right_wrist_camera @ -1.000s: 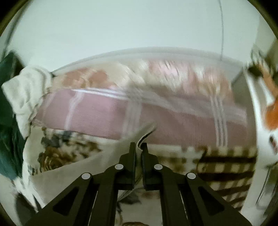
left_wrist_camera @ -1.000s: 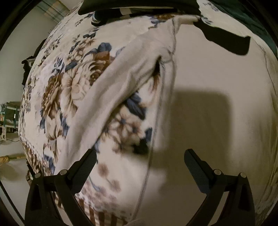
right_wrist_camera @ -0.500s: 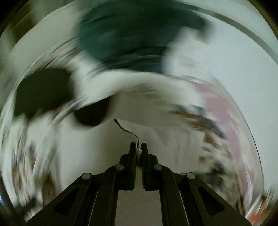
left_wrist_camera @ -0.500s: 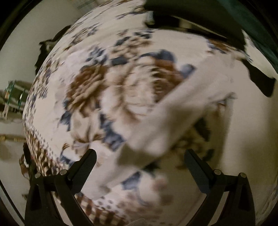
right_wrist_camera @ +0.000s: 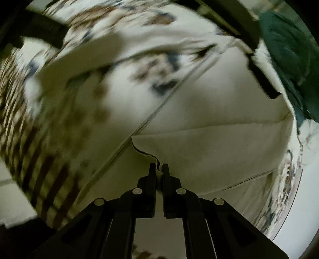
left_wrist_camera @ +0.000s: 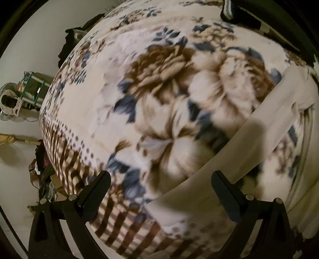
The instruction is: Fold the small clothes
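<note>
A cream-white garment (right_wrist_camera: pixel 215 119) lies spread on a floral blanket (left_wrist_camera: pixel 159 83). My right gripper (right_wrist_camera: pixel 159 169) is shut on the garment's edge, and a fold of the cloth runs from its fingertips across the garment. In the left wrist view one long sleeve of the garment (left_wrist_camera: pixel 249 143) stretches diagonally over the blanket. My left gripper (left_wrist_camera: pixel 159 189) is open and empty above the blanket's front edge, with the sleeve's end near its right finger (left_wrist_camera: pixel 225 191).
A dark green cloth (right_wrist_camera: pixel 289 59) lies at the bed's far right. Black clothing (left_wrist_camera: pixel 259 16) lies at the blanket's far edge. Beyond the bed's left edge are a fan (left_wrist_camera: pixel 10 103), a green rack (left_wrist_camera: pixel 33 87) and floor clutter (left_wrist_camera: pixel 43 175).
My right gripper has swung round with the garment's edge, carrying it over the garment body. My left gripper has moved left, so the sleeve now lies on its right side.
</note>
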`<control>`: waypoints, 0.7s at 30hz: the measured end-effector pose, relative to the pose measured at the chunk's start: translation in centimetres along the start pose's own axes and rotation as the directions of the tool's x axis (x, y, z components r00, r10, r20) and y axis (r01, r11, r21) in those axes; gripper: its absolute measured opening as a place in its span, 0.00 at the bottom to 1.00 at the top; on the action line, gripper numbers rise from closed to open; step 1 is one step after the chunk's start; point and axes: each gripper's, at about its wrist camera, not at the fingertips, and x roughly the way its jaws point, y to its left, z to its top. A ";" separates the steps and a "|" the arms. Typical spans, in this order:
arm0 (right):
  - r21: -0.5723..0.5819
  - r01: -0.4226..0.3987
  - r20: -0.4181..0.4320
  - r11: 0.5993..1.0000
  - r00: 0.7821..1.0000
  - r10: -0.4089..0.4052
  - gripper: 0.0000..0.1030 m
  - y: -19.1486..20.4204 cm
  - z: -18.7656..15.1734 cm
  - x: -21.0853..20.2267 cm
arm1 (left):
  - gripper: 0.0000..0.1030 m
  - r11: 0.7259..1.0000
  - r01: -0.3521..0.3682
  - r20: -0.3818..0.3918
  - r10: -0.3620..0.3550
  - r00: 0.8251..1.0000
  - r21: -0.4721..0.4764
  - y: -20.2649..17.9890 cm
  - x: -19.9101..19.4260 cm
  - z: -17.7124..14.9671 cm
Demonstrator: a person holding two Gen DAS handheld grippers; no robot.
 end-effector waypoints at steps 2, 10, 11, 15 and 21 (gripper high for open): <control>-0.028 -0.004 -0.037 1.000 0.999 0.003 0.05 1.2 -1.1 0.5 | 1.00 1.000 0.001 -0.015 -0.001 1.000 -0.007 0.8 0.3 -0.8; 0.316 -0.250 -0.116 0.915 0.947 0.298 0.40 -3.7 -2.6 1.3 | 1.00 0.966 0.151 -0.125 -0.180 0.976 -0.209 6.3 1.8 -4.4; 0.360 -0.264 -0.101 0.895 0.942 0.319 0.45 -4.5 -3.1 1.0 | 1.00 0.951 0.180 -0.140 -0.220 0.965 -0.252 7.1 2.3 -4.8; 0.495 -0.259 -0.074 0.830 0.939 0.337 0.45 -7.4 -5.9 0.4 | 1.00 0.868 0.278 -0.169 -0.372 0.913 -0.411 9.1 5.2 -6.1; 0.538 -0.223 -0.095 0.813 0.942 0.322 0.45 -9.5 -8.6 0.7 | 0.56 0.802 0.413 -0.125 -0.507 0.853 -0.432 7.5 7.5 -4.4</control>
